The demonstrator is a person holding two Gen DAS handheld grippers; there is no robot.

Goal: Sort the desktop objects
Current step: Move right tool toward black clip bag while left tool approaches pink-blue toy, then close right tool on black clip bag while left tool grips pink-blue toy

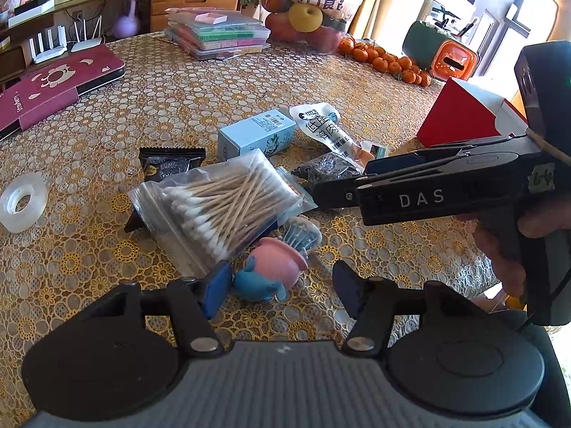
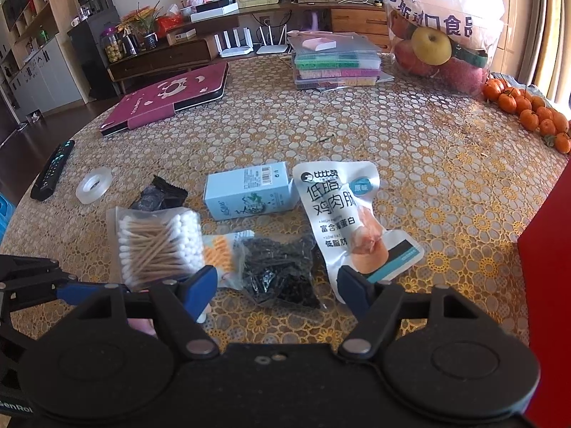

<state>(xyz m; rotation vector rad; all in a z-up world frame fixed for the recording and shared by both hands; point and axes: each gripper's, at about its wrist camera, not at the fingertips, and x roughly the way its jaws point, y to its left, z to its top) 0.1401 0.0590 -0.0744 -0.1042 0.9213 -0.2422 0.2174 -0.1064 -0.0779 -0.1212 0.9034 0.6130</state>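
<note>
A loose heap of small things lies near the front of the table [image 2: 410, 135], on its gold floral cloth. At its left a clear zip bag of cotton swabs [image 1: 221, 203] overlaps a black sachet [image 1: 171, 162], of which only the top edge and one corner show in the left wrist view. A pink and blue toy figure [image 1: 266, 273] lies just beside the bag's near corner, partly under it, and what kind of figure it is cannot be made out. The left gripper [image 1: 282, 290] hangs low over the toy with its jaws apart; the left pad is close to the toy, but contact is unclear. The right gripper [image 2: 276, 287] stands open above a clear bag of small black pieces [image 2: 282, 267], touching nothing; those pieces are too small to identify. A bag holding something orange [image 2: 221, 253] is half covered by its neighbours. Behind them lie a pale blue carton [image 2: 249, 190] and a white snack pouch [image 2: 342, 214]. A red box [image 1: 460, 114] is cut off at the frame's right edge. A roll of clear tape [image 1: 23, 201] sits well apart at the left.
</note>
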